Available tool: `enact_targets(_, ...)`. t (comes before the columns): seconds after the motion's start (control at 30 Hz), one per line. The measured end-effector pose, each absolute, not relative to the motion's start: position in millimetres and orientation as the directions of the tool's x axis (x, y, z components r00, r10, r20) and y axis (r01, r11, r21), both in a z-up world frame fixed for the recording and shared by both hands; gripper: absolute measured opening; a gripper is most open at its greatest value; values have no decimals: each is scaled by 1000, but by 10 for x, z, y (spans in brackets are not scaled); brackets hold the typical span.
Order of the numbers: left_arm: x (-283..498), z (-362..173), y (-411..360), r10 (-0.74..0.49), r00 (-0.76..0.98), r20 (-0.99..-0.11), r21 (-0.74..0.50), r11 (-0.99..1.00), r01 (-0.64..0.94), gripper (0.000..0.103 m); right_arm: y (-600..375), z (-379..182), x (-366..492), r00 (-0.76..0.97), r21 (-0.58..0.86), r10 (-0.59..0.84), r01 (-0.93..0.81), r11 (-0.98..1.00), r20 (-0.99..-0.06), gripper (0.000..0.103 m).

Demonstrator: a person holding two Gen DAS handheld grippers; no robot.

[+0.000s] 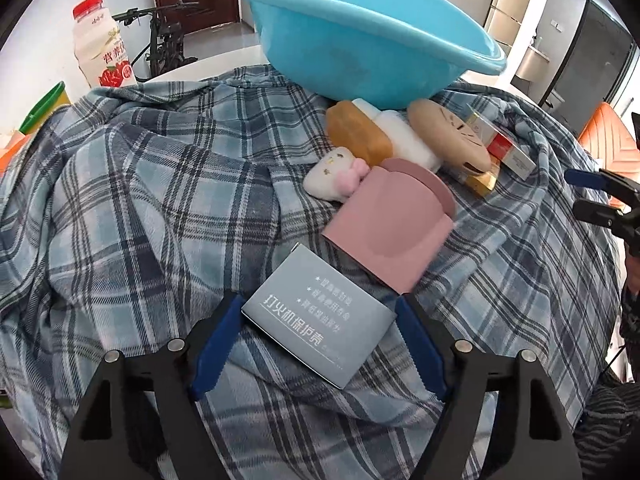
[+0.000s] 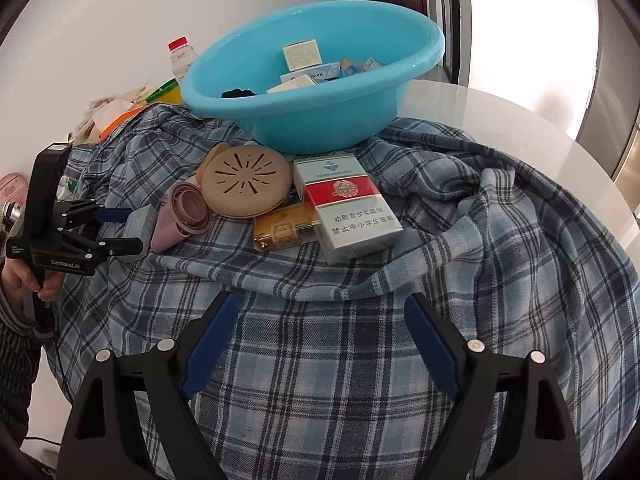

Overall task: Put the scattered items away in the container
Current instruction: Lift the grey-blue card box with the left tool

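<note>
Grey cardboard box [image 1: 318, 320] sits grasped in the left claw [image 1: 320, 322]; lift level toward the blue plastic basin [image 1: 360, 52]; right claw [image 2: 318, 344] released.

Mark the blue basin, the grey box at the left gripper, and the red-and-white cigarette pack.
blue basin [image 2: 320, 120], right wrist view, front outer wall.
grey box [image 1: 316, 316], left wrist view, printed top face.
cigarette pack [image 2: 344, 204], right wrist view, top face.

Both wrist views face the blue basin [image 1: 360, 40] from close, low angles.
</note>
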State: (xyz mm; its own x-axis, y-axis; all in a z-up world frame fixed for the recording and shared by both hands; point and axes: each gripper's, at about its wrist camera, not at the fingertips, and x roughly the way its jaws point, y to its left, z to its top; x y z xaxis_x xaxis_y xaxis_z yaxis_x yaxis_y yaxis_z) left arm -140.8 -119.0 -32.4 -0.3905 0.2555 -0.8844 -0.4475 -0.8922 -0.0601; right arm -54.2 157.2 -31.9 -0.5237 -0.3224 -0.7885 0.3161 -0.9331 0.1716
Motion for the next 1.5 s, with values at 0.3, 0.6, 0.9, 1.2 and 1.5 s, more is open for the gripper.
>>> enact_targets(0.3, -984, -165, -891, 293, -377, -879, -80, -869, -489, 80, 1659, -317, -431, -526, 195, -335, 305, -932, -781, 84)
enact_targets(0.6, -610, -259, -380, 357, -325, -876, -125, -818, -561, 80, 1767, -310, -268, -529, 199, -343, 311, -929, -776, 85)
enact_targets(0.9, -495, -411, -257, 333, -381, -862, -53, -808, -587, 81, 1903, -228, -221, -553, 201, -336, 292, -935, -762, 85)
enact_targets(1.2, -454, -504, -199, 275, -427, -862, 26, -816, -578, 87, 1909, -285, -229, -539, 218, -344, 284, -934, -769, 85)
enact_targets(1.5, -468, -417, -259, 292, -436, -851, -11, -841, -542, 80, 1939, -293, -232, -537, 221, -336, 268, -938, -774, 84)
